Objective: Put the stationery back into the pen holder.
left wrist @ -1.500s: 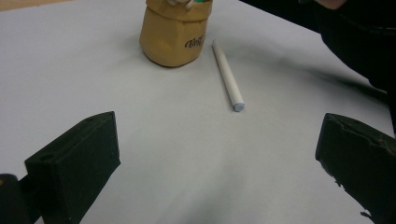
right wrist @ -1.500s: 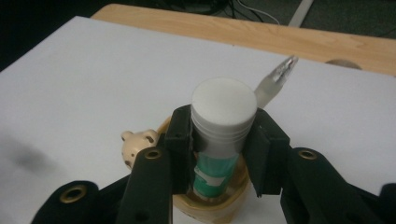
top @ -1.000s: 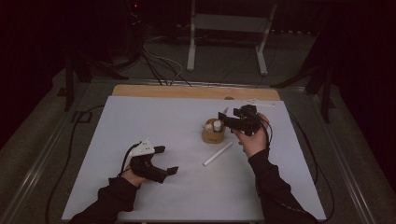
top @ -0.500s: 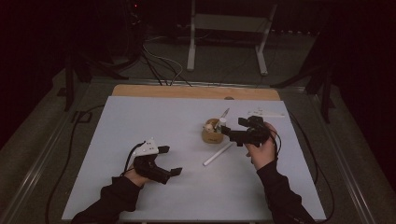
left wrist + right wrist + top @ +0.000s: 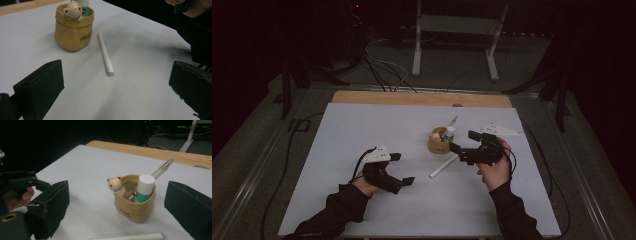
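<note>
Nearest the person, the left claw [image 5: 399, 169] hangs released above the surface [image 5: 362, 125], beyond it the white stick [image 5: 443, 166] lies flat, its long axis running 8 to 2 o'clock toward the tan pot [image 5: 438, 144], just left of the released right claw [image 5: 463, 147].

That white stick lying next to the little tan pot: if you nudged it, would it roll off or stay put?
The white stick looks round and smooth, lying flat on the table, so a sideways nudge would probably roll it. It appears straight and stiff, so it likely lifts without bending. The tan pot beside it might stop a roll that way.
</note>
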`<action>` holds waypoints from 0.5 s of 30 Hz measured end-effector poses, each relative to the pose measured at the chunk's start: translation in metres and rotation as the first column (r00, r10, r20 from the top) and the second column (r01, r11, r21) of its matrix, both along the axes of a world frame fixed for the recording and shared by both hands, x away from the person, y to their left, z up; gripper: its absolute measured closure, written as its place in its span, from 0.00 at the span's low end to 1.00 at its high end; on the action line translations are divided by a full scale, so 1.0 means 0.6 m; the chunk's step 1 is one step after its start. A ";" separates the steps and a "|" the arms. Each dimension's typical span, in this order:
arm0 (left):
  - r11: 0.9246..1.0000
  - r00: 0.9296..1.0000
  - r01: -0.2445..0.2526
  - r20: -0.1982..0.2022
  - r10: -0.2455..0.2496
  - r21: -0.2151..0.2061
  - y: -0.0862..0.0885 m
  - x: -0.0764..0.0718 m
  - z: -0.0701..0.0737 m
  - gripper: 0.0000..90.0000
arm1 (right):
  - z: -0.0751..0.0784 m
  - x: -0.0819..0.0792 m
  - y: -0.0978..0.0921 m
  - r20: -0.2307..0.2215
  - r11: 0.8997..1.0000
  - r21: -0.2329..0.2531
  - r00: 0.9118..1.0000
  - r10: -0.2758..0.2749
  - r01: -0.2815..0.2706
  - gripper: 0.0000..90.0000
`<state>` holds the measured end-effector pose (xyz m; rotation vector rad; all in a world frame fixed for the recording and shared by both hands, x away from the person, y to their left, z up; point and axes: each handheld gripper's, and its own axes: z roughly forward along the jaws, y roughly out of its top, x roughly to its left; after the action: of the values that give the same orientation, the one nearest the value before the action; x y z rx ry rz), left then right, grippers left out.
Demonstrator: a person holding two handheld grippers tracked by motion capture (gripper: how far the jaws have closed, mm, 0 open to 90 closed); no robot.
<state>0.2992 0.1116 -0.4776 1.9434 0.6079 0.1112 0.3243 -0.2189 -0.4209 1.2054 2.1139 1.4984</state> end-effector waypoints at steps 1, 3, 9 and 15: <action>1.000 1.000 0.000 0.003 0.000 0.000 -0.004 0.001 0.002 0.00 | 0.000 -0.002 0.000 0.004 1.000 0.000 1.000 -0.003 0.003 0.07; 1.000 1.000 0.000 0.006 0.000 0.003 -0.011 0.004 0.006 0.00 | -0.001 -0.005 -0.002 0.009 1.000 -0.007 1.000 -0.003 0.003 0.07; 1.000 1.000 0.000 0.012 0.000 0.007 -0.032 0.015 0.012 0.00 | 0.000 -0.008 -0.007 0.023 1.000 -0.026 1.000 -0.015 0.016 0.07; 1.000 1.000 -0.002 0.018 0.001 0.030 -0.057 0.023 0.010 0.00 | 0.004 -0.009 -0.009 0.036 1.000 -0.017 0.999 -0.023 0.023 0.07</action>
<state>0.3131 0.0775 -0.4716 1.9688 0.5988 0.1391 0.3189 -0.2244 -0.4186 1.1840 2.0782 1.4782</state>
